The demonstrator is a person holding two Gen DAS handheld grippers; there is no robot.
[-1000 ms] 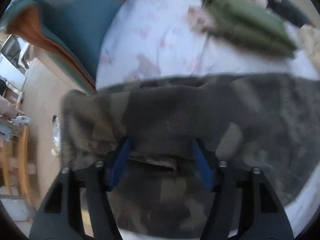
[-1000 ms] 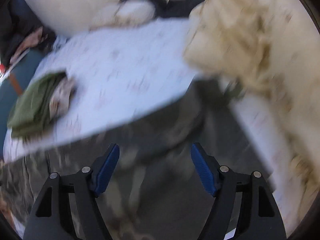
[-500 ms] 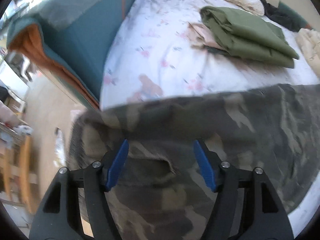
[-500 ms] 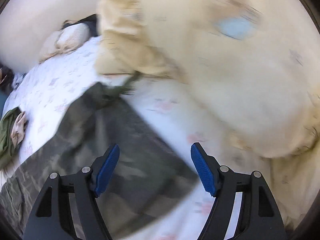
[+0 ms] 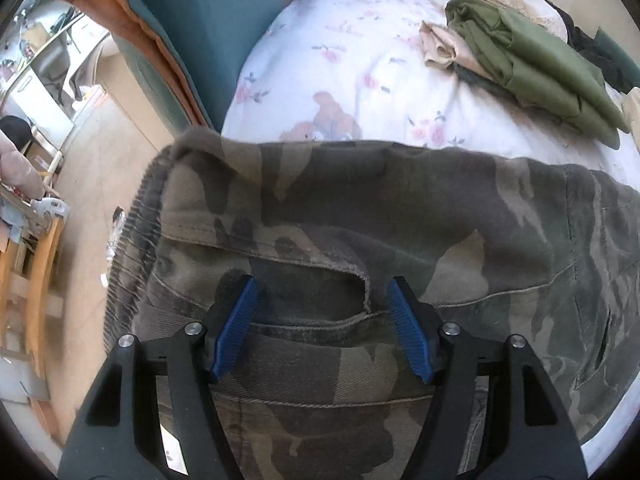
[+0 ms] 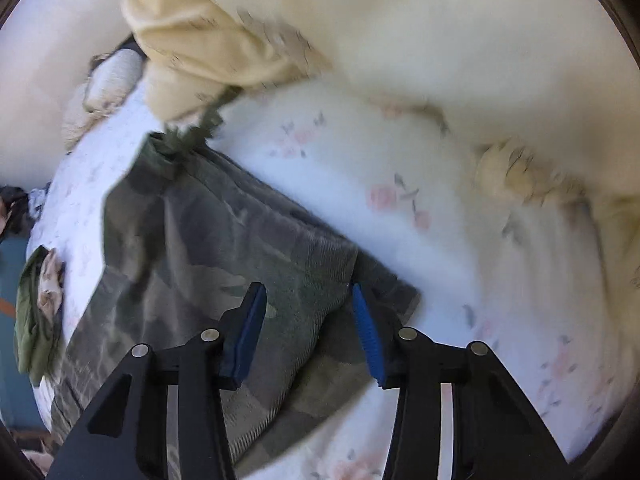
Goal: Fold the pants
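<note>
Your camouflage pants (image 5: pixel 400 208) lie spread across the near edge of the bed (image 5: pixel 360 60), waistband end hanging toward the bed's left corner and the leg end running off toward the cream duvet (image 6: pixel 440 20) on the right. Your left gripper (image 5: pixel 320 320) sits over the pocket area just inside the elastic waistband (image 5: pixel 136 224), its fingers wide apart and gripping nothing; cloth lies between and under them, but they are not pinched on it. Your right gripper (image 6: pixel 308 328) hovers at the cuff corner, its fingers part open and straddling the hem edge (the view is smeared, so you cannot tell whether the pads touch the fabric). The step in hand looks like taking hold at both ends for a lengthwise fold. Do it well by catching every layer: slide the lower finger under the whole stack at the waistband, not just the pocket flap (image 5: pixel 312 264), which would lift alone. On the right, pick up both stacked leg ends at the hem, since one seems offset from the other. Close both grips before lifting, keep the fabric taut between your hands, and steer clear of the folded green garment (image 5: pixel 532 64) at the bed's far side.
</note>
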